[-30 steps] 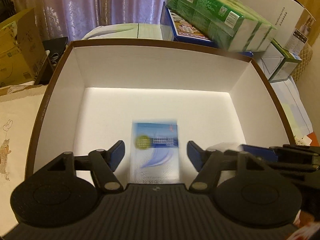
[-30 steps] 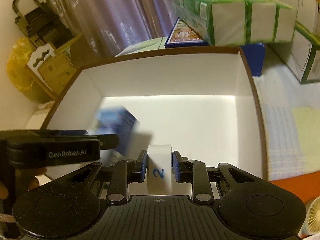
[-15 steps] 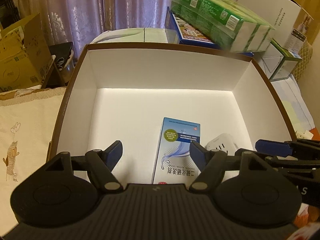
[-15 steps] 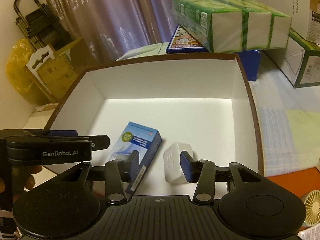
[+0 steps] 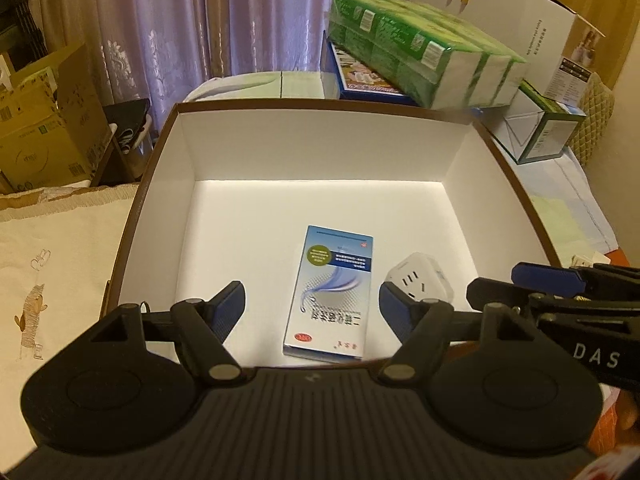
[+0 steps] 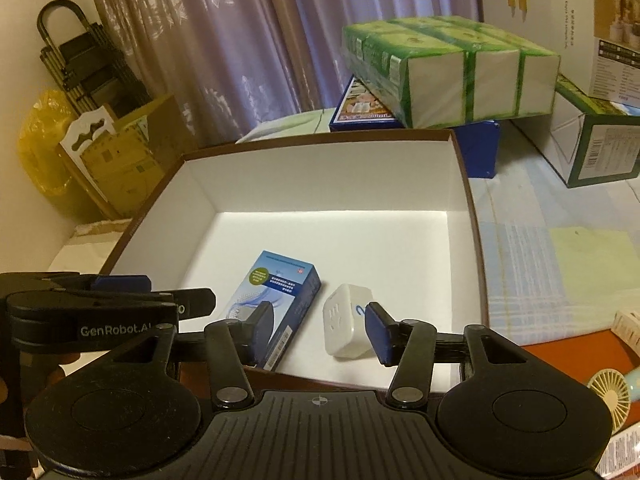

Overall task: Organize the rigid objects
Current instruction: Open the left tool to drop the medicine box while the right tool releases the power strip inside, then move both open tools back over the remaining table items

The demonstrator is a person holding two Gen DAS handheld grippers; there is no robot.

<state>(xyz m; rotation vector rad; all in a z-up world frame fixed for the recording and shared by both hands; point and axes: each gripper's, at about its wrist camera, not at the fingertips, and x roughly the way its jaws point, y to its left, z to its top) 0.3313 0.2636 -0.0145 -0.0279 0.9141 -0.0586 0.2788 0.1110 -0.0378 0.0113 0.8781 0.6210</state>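
A brown-rimmed white box (image 5: 168,168) (image 6: 468,184) holds two things on its floor. A blue and white carton (image 5: 332,296) (image 6: 276,300) lies flat near the front wall. Beside it on the right rests a white cube socket adapter (image 5: 420,280) (image 6: 346,328). My left gripper (image 5: 312,308) hangs open above the box's front, with the carton below the gap and untouched. My right gripper (image 6: 320,330) is opening over the adapter, its pads off it. Each gripper shows at the edge of the other's view.
Green-wrapped tissue packs (image 6: 452,68) sit on a blue box (image 6: 364,108) behind the white box. White and green cartons (image 6: 592,140) stand at the right. Cardboard boxes (image 5: 44,124) and a curtain are at the left. A small fan (image 6: 608,392) lies on the orange surface.
The right gripper let go of the white adapter, which now rests in the box. The carton dropped flat on the floor. Both grippers rose and drew back from the box.
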